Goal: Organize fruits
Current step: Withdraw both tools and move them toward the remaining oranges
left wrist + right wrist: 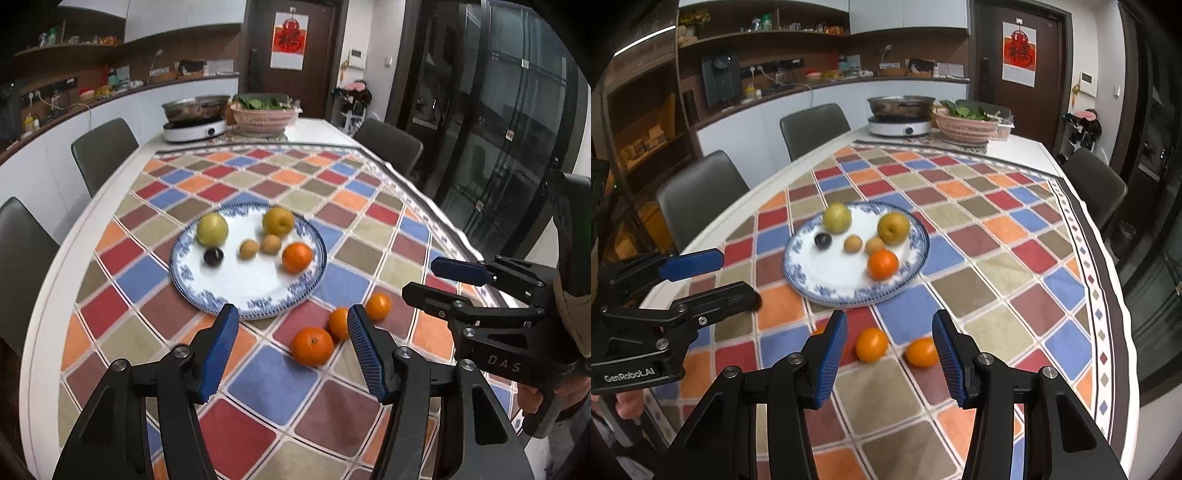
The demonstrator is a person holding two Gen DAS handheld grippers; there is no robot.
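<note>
A blue-rimmed white plate [255, 295] [831, 284] holds two yellow-green pears [211, 229], a dark plum [213, 256], two small tan fruits [249, 249] and one orange [297, 257] [882, 264]. Three oranges lie on the cloth in front of the plate [312, 346] [338, 323] [378, 306]; the right wrist view shows two clearly [871, 344] [921, 352]. My left gripper [291, 349] is open and empty just above them. My right gripper [889, 350] is open and empty over the same oranges; it also shows in the left wrist view [432, 278].
A checkered cloth [332, 206] covers the long table. At the far end stand an induction cooker with a pan [194, 127] and a pink basket of greens [264, 114]. Grey chairs [105, 155] line both sides. The table's right edge [1108, 295] is close.
</note>
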